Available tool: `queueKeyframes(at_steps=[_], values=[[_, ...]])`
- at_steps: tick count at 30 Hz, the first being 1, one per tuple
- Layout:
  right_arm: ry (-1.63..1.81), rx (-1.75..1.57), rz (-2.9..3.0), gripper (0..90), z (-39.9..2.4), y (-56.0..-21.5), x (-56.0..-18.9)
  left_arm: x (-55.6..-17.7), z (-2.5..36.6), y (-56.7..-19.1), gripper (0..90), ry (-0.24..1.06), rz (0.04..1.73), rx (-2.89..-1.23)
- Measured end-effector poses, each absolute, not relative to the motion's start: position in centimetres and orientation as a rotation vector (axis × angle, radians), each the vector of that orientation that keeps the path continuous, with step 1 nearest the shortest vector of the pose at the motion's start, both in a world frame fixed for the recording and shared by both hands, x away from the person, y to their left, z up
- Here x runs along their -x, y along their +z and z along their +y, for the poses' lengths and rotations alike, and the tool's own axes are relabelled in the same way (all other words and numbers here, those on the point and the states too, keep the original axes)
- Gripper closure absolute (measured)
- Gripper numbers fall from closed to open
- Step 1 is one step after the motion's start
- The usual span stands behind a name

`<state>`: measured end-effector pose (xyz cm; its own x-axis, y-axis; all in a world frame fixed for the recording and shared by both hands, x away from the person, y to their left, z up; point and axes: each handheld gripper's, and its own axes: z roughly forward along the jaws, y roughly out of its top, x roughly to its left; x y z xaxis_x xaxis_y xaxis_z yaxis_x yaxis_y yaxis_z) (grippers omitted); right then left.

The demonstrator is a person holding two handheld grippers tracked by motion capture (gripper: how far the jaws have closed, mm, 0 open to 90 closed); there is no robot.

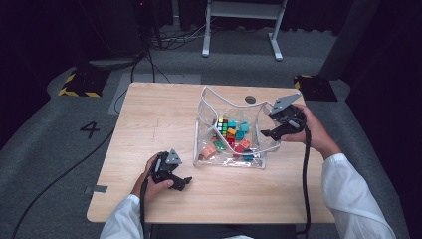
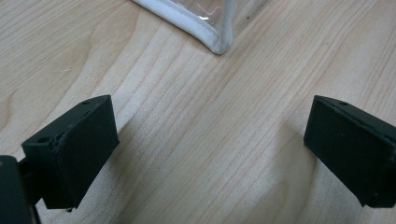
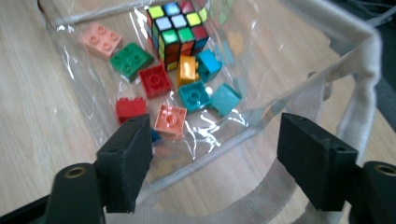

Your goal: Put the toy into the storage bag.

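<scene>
One wooden table (image 1: pixel 149 124) stands on grey carpet (image 1: pixel 45 144).

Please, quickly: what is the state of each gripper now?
Left gripper: jaws open, holding nothing, over bare table.
Right gripper: jaws open, holding nothing, at the clear bag.

the person's left hand (image 1: pixel 152 181) rests low near their body, holding the left gripper (image 1: pixel 185 183) level with its jaws spread wide. the right hand (image 1: pixel 311 130) is raised farther out, and the right gripper (image 1: pixel 266 133) tilts downward, jaws parted with nothing pinched.
</scene>
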<state>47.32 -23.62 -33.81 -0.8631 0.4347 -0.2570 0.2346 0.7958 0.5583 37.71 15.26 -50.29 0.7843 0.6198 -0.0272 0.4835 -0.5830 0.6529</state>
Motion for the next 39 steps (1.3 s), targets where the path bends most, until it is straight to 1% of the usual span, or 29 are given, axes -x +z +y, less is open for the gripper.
queueKeyframes(at_steps=[2, 9, 30, 39], values=[[0.767, -0.523, 2.589, 25.0, -23.7, -33.6, -47.1, -37.7, 15.3, -50.3, 2.9, 0.267, 0.815, -2.308], [0.9, -0.6, 2.486, 26.1, -24.6, -32.9, -46.5, -37.7, 15.3, -50.3, 2.9, 0.267, 0.815, -2.308], [1.031, -0.656, 2.288, 25.4, -28.0, -30.9, -42.7, -37.7, 15.3, -50.3, 2.9, 0.267, 0.815, -2.308], [1.052, -0.674, 2.242, 25.3, -29.8, -31.3, -41.2, -37.7, 15.3, -50.3, 2.9, 0.267, 0.815, -2.309]])
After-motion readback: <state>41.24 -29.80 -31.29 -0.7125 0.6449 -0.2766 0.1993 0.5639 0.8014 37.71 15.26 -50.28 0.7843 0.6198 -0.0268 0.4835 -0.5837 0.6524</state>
